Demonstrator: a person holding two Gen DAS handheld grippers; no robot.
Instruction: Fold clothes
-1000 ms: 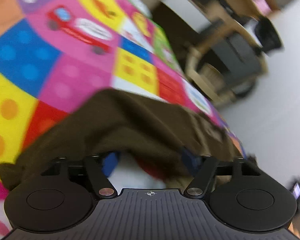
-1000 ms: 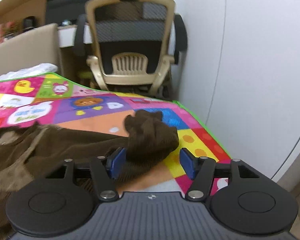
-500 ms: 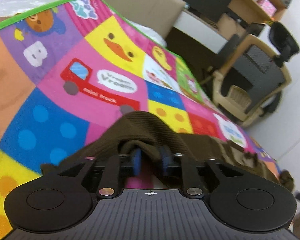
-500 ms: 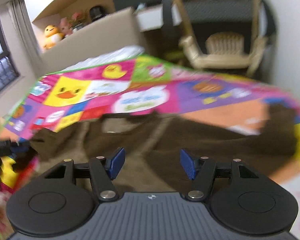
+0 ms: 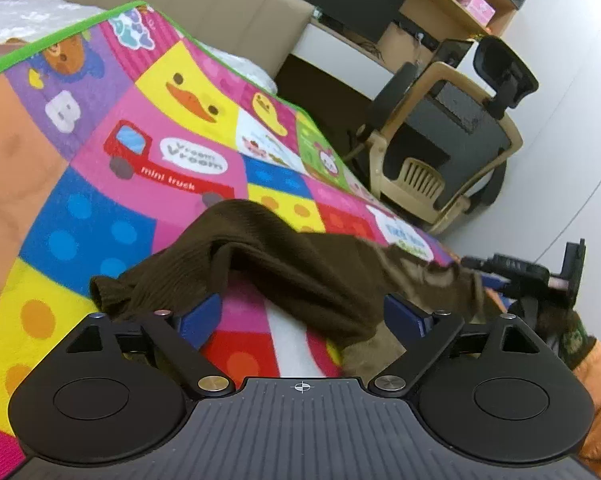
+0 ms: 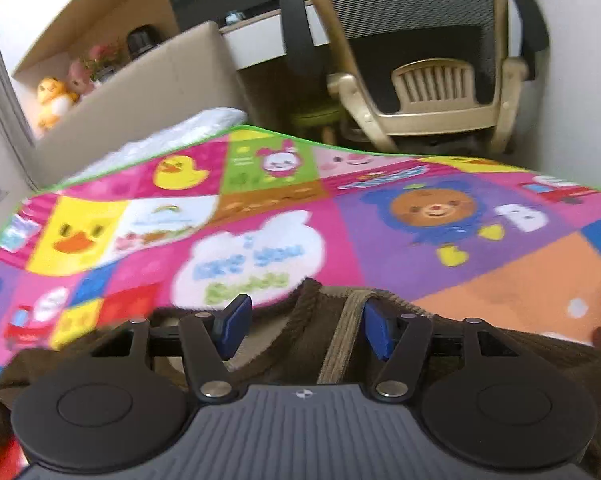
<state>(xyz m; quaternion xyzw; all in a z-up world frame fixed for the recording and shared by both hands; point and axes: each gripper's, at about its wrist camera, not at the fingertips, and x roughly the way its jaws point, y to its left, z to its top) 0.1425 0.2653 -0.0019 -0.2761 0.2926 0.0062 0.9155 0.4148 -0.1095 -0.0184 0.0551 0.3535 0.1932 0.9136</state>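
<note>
Our left hand-held gripper (image 5: 302,314) is wide open over the brown sweater (image 5: 284,264). Our right hand-held gripper (image 6: 302,326) is open too, above its collar (image 6: 340,344). The sweater lies on the colorful mat (image 5: 100,184).

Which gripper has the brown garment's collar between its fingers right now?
The right gripper: its open fingers straddle the brown garment's collar and tan neck tape. The left gripper, also open, sits over a sleeve fold instead.

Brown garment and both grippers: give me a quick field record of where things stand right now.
garment: brown ribbed garment, rumpled, not yet folded flat
surface: colourful play mat
left gripper: open, sleeve draped across the gap between its fingers, not pinched
right gripper: open, low over the garment's neck area with its tan strip
background: office chair beyond the mat
</note>
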